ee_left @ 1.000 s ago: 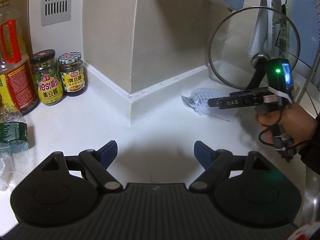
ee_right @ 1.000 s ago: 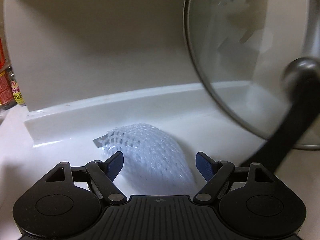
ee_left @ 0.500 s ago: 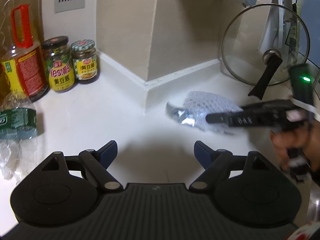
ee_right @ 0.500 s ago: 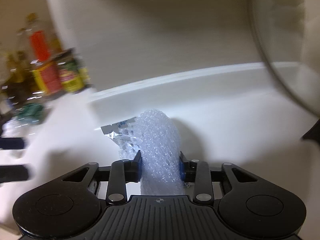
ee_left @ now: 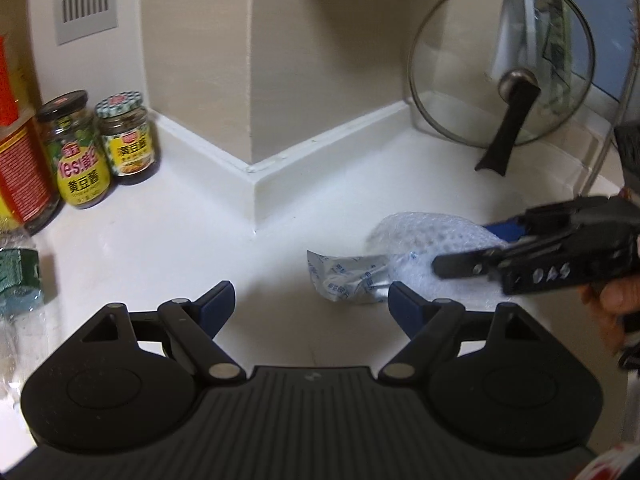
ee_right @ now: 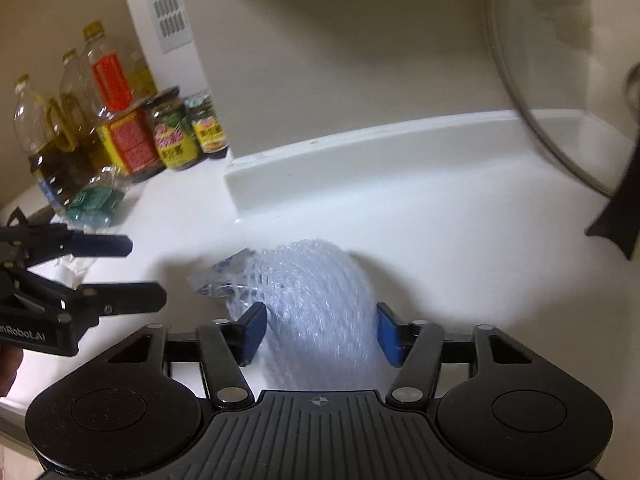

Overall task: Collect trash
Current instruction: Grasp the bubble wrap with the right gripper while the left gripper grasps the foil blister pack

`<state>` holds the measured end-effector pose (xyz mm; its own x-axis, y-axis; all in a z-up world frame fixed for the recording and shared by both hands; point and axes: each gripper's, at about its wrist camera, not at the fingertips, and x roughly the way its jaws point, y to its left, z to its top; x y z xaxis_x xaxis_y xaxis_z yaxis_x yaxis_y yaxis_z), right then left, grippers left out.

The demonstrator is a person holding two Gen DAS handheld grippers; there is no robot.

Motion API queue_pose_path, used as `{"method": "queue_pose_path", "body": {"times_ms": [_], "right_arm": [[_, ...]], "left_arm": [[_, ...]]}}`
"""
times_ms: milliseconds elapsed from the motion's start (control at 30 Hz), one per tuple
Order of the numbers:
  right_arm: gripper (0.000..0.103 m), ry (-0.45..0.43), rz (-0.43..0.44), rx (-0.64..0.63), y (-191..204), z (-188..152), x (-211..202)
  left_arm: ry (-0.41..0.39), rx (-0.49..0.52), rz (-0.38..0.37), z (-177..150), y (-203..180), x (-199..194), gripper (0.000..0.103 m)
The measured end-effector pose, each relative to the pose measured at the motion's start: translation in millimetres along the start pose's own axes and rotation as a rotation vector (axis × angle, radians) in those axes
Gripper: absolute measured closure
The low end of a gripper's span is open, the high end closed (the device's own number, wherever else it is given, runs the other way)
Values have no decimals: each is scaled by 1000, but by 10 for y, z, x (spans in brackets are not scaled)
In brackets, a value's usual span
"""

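Observation:
A white foam net (ee_right: 316, 300) lies on the white counter (ee_left: 168, 240) with a crumpled silver wrapper (ee_left: 344, 280) tucked at its left end. My right gripper (ee_right: 318, 332) straddles the net. Its jaws are opening, and the springy net still fills the gap and touches both blue pads (ee_right: 254, 330). In the left wrist view the right gripper (ee_left: 466, 246) comes in from the right, held by a hand. My left gripper (ee_left: 310, 304) is open and empty, hovering just before the wrapper. In the right wrist view the left gripper (ee_right: 146, 272) sits left of the net.
A glass pot lid (ee_left: 500, 60) leans against the back wall on the right. Two sauce jars (ee_left: 126, 136), oil bottles (ee_right: 116, 120) and a crushed plastic bottle (ee_left: 16, 276) stand at the left. A wall column's skirting (ee_left: 252, 184) juts out between them.
The right gripper closed on the foam net, dragged it and the wrapper away from the lid toward the left gripper, then widened its jaws again. The left gripper stayed open, barely moving.

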<state>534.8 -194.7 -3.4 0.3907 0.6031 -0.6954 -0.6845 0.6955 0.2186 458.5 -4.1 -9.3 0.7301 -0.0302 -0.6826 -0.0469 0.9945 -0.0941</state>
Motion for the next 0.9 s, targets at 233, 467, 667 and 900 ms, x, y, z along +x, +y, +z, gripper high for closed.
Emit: {"method": "queue_pose_path", "body": {"times_ms": [233,467,667,900], "right_arm": [[49,-16,-39,-44,-45,-40,-98],[88,-103,-73,15,-127,-76,-352],[88,-116,-75,96,-267,-117,-475],[88,-115,-121,146,-354,-244,-586]], "left_arm": [[-5,145,-54,65,-161,84,21],[9,390,-137,116,-477,272,23],[44,490,-214,143,-745,543,25],[137,467,-213,184,-777,909,44]]}}
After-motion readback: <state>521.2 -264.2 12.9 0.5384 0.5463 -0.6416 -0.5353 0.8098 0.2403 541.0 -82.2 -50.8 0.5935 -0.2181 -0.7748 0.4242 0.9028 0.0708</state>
